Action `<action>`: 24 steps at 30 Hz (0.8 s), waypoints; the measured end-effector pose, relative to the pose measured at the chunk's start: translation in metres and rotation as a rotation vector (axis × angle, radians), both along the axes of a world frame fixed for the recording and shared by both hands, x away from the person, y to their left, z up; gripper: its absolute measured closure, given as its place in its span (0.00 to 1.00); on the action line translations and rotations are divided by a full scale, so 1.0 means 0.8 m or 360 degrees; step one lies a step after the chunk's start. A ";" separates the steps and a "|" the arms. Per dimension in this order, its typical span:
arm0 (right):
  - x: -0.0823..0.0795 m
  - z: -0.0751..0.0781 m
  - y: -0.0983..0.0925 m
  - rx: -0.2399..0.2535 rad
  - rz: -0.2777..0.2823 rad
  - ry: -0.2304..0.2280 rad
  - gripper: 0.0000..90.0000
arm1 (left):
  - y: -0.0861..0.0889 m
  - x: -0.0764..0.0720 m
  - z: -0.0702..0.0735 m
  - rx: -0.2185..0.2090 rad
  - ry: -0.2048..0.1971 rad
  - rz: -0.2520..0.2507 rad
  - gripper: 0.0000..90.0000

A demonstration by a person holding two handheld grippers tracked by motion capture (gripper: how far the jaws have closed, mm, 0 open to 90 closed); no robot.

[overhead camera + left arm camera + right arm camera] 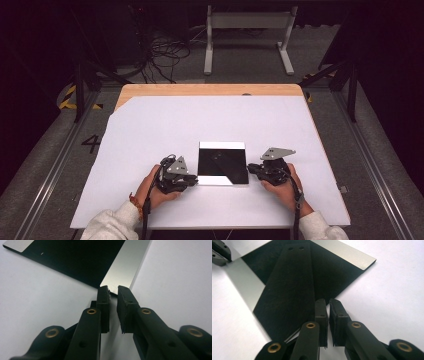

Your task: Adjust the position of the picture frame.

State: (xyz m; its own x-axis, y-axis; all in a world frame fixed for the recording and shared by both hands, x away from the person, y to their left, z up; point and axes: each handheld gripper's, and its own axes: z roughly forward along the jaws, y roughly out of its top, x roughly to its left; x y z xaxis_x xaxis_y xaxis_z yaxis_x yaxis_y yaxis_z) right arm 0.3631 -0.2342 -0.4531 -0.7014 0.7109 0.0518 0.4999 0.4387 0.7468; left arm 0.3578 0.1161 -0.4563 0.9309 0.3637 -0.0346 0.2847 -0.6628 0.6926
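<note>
A black glossy square plate [222,162] with silvery bands along its far and near edges lies flat on the white table cover. My left gripper [194,179] rests at its near left corner. In the left gripper view the jaws [113,291] stand a narrow gap apart, and the silvery corner of the plate [125,267] points into that gap with no pad pressing on it. My right gripper [251,167] sits at the plate's right edge. Its jaws [329,302] are also slightly apart at a corner of the plate [294,290]. The left gripper's tip [220,252] shows far off.
The white cover [200,120] spans the table, and a wooden strip [210,90] shows along the far edge. Beyond the table a white frame [247,30] and loose cables [160,55] lie on the grey floor. Dark rails run down both sides.
</note>
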 end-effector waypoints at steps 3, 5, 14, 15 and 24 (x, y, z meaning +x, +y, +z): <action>-0.009 0.006 -0.014 -0.0004 0.0003 -0.0023 0.92 | 0.011 -0.008 0.005 -0.0016 -0.0027 0.0025 0.88; -0.016 0.011 -0.024 -0.0013 0.0000 -0.0044 0.92 | 0.020 -0.013 0.008 -0.0058 -0.0051 0.0028 0.86; -0.038 0.015 -0.053 -0.0081 0.0006 -0.0056 0.91 | 0.053 -0.030 0.019 -0.0180 -0.0154 0.0103 0.72; -0.040 0.016 -0.055 -0.0097 0.0001 -0.0047 0.90 | 0.055 -0.032 0.019 -0.0181 -0.0161 0.0114 0.70; -0.050 0.018 -0.065 -0.0104 0.0028 -0.0006 0.86 | 0.076 -0.045 0.007 -0.0134 -0.0182 0.0213 0.43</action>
State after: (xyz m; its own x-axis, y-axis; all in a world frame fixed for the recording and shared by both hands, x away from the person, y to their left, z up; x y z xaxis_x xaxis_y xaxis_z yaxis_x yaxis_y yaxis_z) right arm 0.3230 -0.2859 -0.4386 -0.7137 0.7004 0.0029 0.4889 0.4952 0.7182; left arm 0.3219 0.1771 -0.4511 0.8741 0.4847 0.0332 0.2826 -0.5629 0.7767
